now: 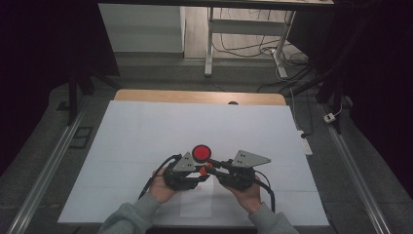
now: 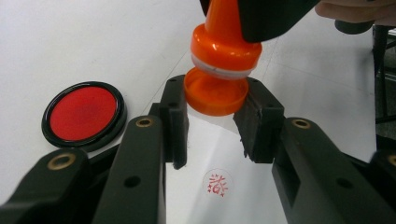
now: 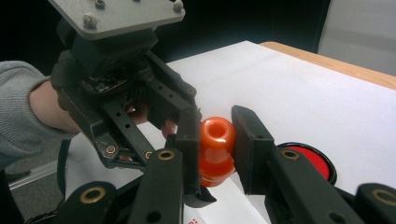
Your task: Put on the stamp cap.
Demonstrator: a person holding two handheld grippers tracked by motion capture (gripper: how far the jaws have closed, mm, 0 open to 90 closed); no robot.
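Left gripper (image 2: 216,128) clamps the round orange plastic cap (image 2: 215,92); right gripper (image 3: 215,144) grips the orange plastic stamp (image 3: 216,150) just above it (round red ink pad (image 2: 83,113) at nine o'clock)

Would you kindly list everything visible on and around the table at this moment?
stamp: one, orange, held above its cap by the right gripper
stamp cap: one, orange, between the left gripper's jaws, just under the stamp
ink pad: one, red in a black round case, open on the table beside the grippers
paper sheet: one, white, under the grippers
stamped mark: one, red, on the paper sheet
table: one, white cover, wooden far edge
left gripper: one, black, shut on the stamp cap
right gripper: one, black, shut on the stamp
hands: two, grey sleeves, at the near edge
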